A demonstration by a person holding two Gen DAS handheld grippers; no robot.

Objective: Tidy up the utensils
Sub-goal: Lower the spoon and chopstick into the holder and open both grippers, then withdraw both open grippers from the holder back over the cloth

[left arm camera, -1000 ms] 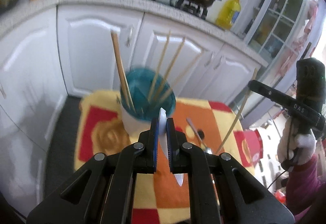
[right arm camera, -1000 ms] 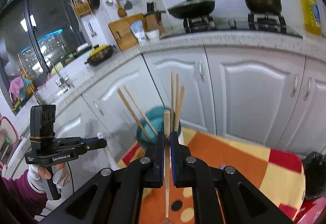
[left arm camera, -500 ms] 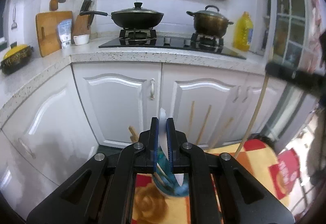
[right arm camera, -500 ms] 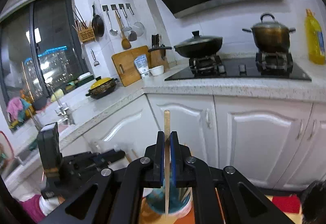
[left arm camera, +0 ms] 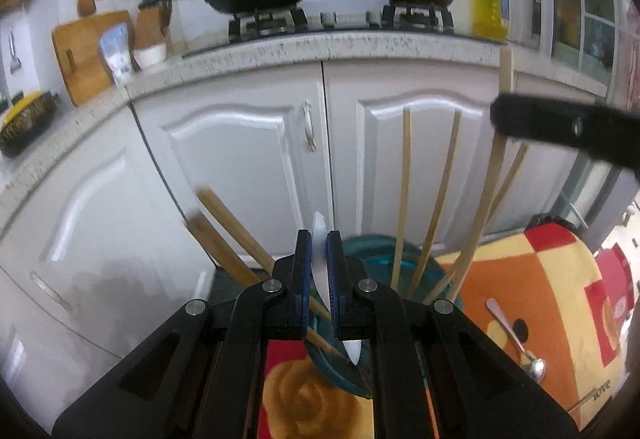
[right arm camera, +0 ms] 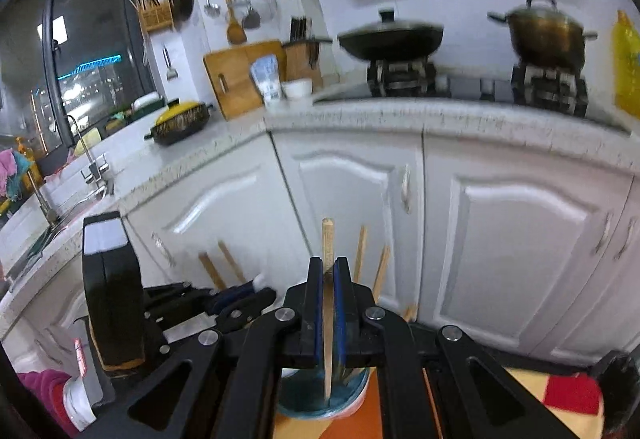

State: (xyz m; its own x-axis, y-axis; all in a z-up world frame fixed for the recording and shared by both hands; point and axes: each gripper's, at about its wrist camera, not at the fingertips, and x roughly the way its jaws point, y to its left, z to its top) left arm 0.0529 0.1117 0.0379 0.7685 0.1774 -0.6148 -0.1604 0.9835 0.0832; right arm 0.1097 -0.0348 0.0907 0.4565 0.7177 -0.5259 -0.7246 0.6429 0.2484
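A white cup with a teal inside point(left arm camera: 380, 249) stands on the patterned cloth and holds several wooden chopsticks point(left arm camera: 406, 191). My left gripper point(left arm camera: 319, 239) is shut on a white plastic knife point(left arm camera: 320, 271), whose serrated tip hangs over the cup's near rim. My right gripper point(right arm camera: 328, 267) is shut on a single chopstick point(right arm camera: 327, 239), upright, with its lower end over the cup's point(right arm camera: 304, 405) mouth. The right gripper's black finger point(left arm camera: 560, 131) crosses the left wrist view at the right. In the right wrist view the left gripper point(right arm camera: 256, 293) shows at the left, beside the cup.
A metal spoon point(left arm camera: 516, 335) lies on the orange, yellow and red cloth point(left arm camera: 532, 271) to the right of the cup. White cabinet doors point(left arm camera: 248, 159) stand close behind, under a counter with a stove and pots. A person's sleeve and glove point(right arm camera: 52, 395) show at the lower left.
Both grippers have closed in on the cup, which was ahead of them and now lies right under their jaws. The knife and the chopstick stay gripped.
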